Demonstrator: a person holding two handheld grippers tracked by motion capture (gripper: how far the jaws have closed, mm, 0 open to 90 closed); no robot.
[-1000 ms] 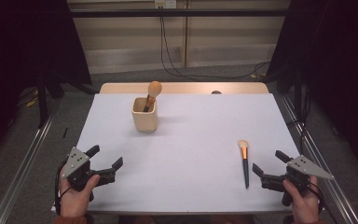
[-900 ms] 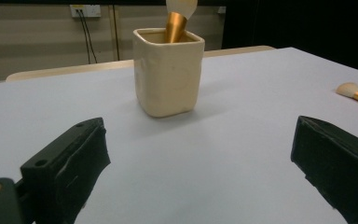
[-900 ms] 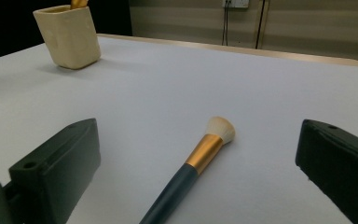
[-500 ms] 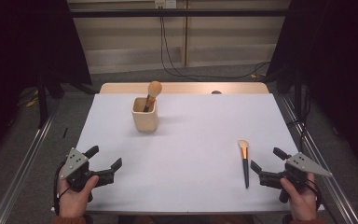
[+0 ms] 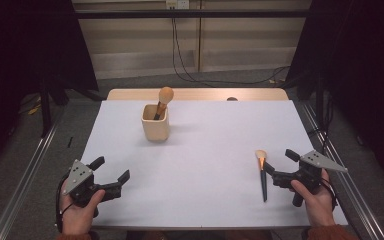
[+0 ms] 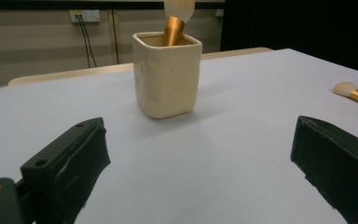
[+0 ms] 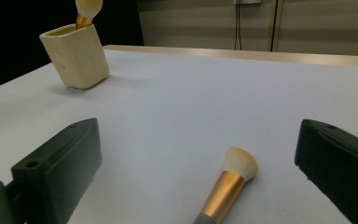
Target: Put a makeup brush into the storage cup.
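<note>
Since a second ago the right gripper [image 5: 280, 165] has edged leftward toward the loose brush [image 5: 262, 172], so that its nearer jaw now sits just beside the dark handle; the left gripper [image 5: 112, 171] has hardly shifted, and the cup [image 5: 155, 122] has stayed where it was.

Both hands come in from the near edge of the white table [image 5: 205, 150]. The right hand [image 5: 316, 197] grips its tool low at the near right corner, wrist roughly level, jaws pointing left and slightly away. Those jaws stand wide apart with nothing between them; in the right gripper view the brush [image 7: 228, 189] lies on the table ahead of the open gap (closer to the right jaw than the left), its pale bristle head pointing away and its gold collar running back toward the bottom edge. The left hand [image 5: 77, 207] holds its tool at the near left corner, angled right and toward the far side, its jaws likewise spread wide and empty.

That cream, squarish cup stands upright in the far left part of the table, well apart from both grippers. Inside it leans a second brush [image 5: 163, 100], handle down, its rounded bristle head rising above the rim. In the left gripper view the cup [image 6: 167, 74] stands straight ahead, between the two jaws.
</note>
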